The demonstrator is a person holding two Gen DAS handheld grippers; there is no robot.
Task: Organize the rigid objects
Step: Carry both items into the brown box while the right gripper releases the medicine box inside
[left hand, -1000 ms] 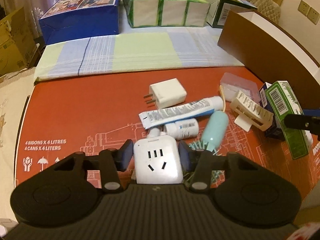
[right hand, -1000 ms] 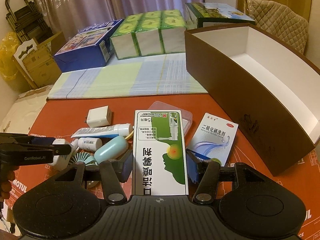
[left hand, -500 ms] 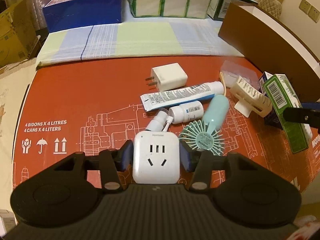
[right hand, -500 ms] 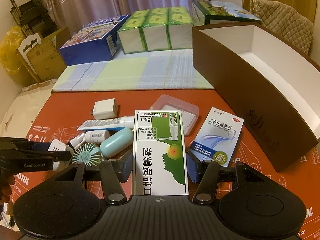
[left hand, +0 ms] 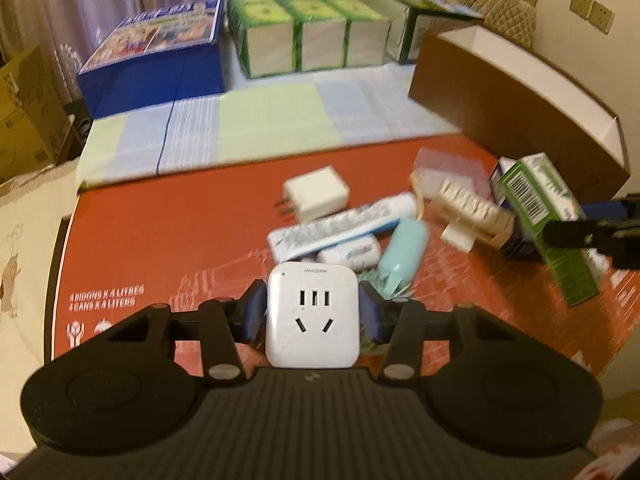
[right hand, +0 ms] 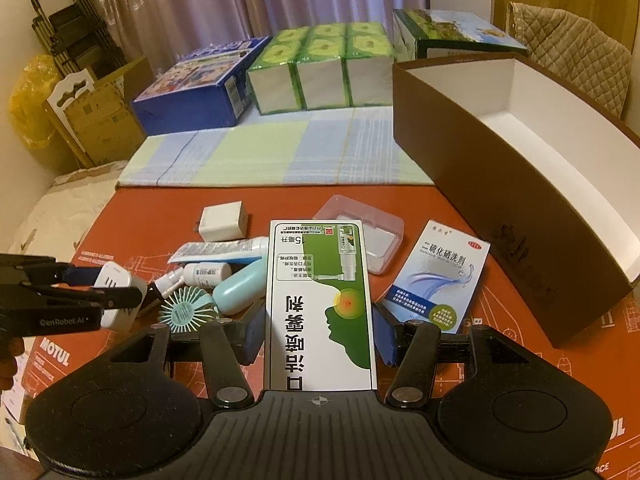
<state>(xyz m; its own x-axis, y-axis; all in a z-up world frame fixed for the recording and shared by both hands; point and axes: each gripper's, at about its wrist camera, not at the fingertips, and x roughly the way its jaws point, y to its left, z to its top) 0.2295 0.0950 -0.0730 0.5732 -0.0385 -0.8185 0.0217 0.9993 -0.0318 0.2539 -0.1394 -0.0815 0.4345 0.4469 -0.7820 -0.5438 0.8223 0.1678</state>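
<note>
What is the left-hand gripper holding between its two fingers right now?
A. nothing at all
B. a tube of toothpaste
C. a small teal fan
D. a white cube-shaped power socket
D: in the left wrist view the left gripper has its blue pads pressed against both sides of the white socket cube, while the toothpaste tube and teal fan lie on the red mat.

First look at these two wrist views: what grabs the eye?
Each pair of tongs already grips something: the left tongs clamp a white socket cube, and the right tongs clamp a green-and-white spray box. Beyond them, small items lie jumbled on the red cardboard mat, including a toothpaste tube and a mint handheld fan. To the right stands a big open brown box, white inside, with nothing visible in it.
</note>
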